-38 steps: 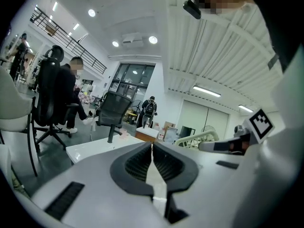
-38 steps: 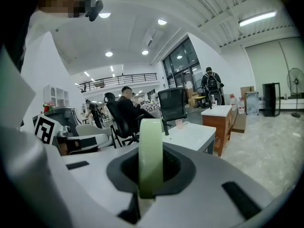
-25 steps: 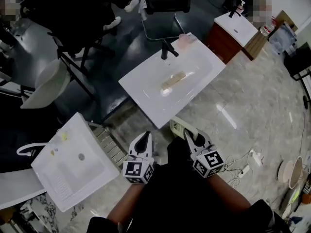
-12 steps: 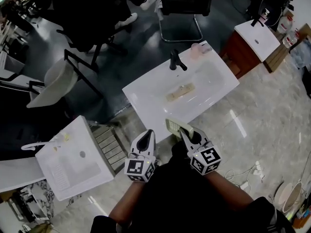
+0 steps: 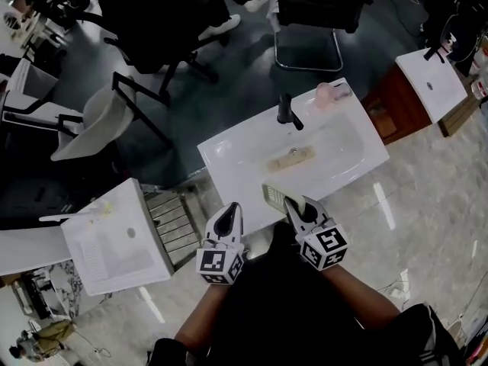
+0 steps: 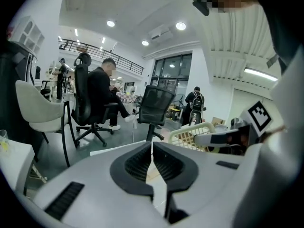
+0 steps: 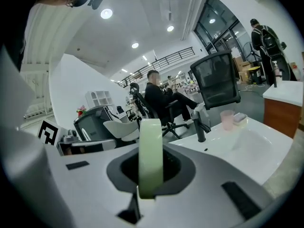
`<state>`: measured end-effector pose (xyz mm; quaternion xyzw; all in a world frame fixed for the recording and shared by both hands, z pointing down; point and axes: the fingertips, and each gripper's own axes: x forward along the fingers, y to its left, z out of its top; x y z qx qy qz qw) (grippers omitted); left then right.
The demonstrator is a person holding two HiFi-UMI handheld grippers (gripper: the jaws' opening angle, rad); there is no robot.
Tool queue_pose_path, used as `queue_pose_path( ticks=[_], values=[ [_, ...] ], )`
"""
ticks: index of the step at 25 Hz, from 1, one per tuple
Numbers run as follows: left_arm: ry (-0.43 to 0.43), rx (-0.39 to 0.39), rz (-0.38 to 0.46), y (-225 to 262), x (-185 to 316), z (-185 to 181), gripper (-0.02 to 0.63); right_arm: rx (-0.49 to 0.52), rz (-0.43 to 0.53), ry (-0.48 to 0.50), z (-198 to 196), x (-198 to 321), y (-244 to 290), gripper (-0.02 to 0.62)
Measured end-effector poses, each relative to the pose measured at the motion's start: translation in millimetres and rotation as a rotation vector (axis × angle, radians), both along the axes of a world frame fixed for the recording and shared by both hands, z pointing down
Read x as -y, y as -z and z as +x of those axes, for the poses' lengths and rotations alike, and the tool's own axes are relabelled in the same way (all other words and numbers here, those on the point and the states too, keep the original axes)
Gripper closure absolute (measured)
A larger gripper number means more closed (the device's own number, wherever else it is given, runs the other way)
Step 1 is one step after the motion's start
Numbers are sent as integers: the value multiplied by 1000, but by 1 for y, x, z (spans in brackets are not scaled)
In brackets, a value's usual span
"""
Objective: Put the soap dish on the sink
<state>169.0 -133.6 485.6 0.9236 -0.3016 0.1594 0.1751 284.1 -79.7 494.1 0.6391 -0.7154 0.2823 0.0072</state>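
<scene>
The soap dish point(image 5: 274, 197), pale green and slatted, sits in my right gripper point(image 5: 294, 204), which is shut on it. It hangs at the near edge of the white sink point(image 5: 358, 158). In the right gripper view the soap dish point(image 7: 151, 151) shows edge-on between the jaws, with the sink point(image 7: 247, 148) beyond to the right. My left gripper point(image 5: 227, 218) is shut and empty, just left of the right one, off the sink's near corner. In the left gripper view its jaws meet point(image 6: 153, 156), and the soap dish point(image 6: 189, 136) shows to the right.
On the sink stand a black faucet point(image 5: 287, 111) and a pink cup point(image 5: 325, 94); a tan object point(image 5: 290, 159) lies in the basin. A second sink point(image 5: 114, 246) is at lower left, a third point(image 5: 431, 82) at upper right. Chairs point(image 5: 91, 124) and seated people are behind.
Both grippers have moved toward the sink together. The soap dish, earlier short of the sink, now reaches its near edge. The jaws have not changed.
</scene>
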Motion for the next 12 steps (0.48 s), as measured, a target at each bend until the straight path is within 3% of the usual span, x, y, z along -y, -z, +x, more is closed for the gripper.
queue_pose_path(
  ticks=[12],
  values=[
    [120, 53, -14, -6, -13, 28, 591, 29, -4, 114, 42, 25, -19, 581]
  ],
)
